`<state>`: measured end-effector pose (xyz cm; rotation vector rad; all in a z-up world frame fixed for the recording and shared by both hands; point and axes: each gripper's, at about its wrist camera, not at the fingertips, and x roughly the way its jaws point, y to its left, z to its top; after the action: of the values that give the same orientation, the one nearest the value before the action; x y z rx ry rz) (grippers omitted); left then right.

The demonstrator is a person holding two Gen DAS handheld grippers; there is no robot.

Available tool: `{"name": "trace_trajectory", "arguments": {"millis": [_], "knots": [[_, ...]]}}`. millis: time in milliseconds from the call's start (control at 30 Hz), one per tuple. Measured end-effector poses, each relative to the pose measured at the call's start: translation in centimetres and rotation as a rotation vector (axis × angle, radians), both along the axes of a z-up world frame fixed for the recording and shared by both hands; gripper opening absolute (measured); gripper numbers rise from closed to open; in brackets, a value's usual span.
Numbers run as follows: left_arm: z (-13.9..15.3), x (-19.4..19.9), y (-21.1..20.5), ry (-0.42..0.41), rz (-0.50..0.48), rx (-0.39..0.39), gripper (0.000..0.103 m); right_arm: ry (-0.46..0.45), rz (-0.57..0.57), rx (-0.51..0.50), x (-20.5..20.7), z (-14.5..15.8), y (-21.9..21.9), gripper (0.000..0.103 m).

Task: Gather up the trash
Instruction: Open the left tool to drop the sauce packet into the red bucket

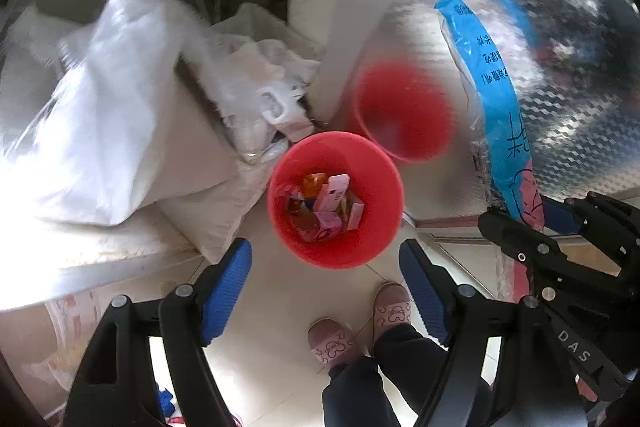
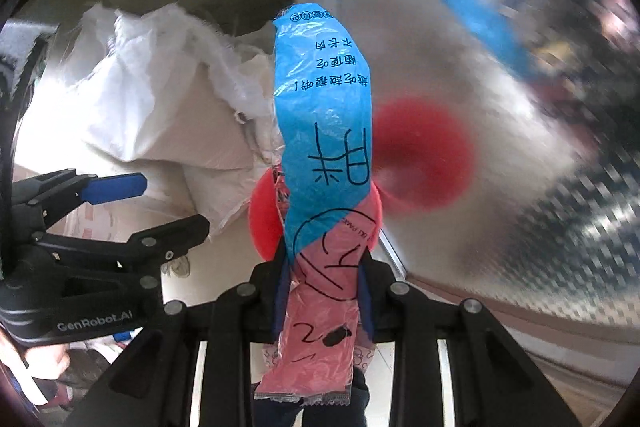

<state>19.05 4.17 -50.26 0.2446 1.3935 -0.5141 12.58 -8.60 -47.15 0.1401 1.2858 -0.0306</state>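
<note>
A red bucket [image 1: 336, 199] stands on the tiled floor and holds several small pink and orange packets [image 1: 326, 207]. My left gripper [image 1: 326, 283] is open and empty, its blue pads just above the near rim of the bucket. My right gripper [image 2: 324, 291] is shut on a long blue and pink snack wrapper [image 2: 324, 131], which sticks up ahead of it. In the right wrist view the bucket [image 2: 264, 215] is mostly hidden behind the wrapper. The wrapper [image 1: 492, 87] and right gripper [image 1: 532, 223] also show at the right of the left wrist view.
A shiny metal panel [image 1: 560, 67] on the right mirrors the bucket as a blurred red patch [image 1: 404, 111]. White sacks and plastic bags [image 1: 120, 115] pile up to the left of the bucket. The person's feet in pink slippers [image 1: 360, 327] stand just in front of it.
</note>
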Motion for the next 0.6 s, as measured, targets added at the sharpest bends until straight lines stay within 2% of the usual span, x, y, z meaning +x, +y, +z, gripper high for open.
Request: {"name": "trace_trajectory", "arguments": {"millis": [367, 600], "knots": [[-1.0, 0.3, 2.7, 0.007, 0.102, 0.021, 0.075, 0.018, 0.128, -0.003, 1.1, -0.6, 0.1, 0.027], [-1.4, -0.1, 3.3, 0.007, 0.138, 0.014, 0.075, 0.043, 0.142, -0.020, 1.5, -1.6, 0.7, 0.027]]}}
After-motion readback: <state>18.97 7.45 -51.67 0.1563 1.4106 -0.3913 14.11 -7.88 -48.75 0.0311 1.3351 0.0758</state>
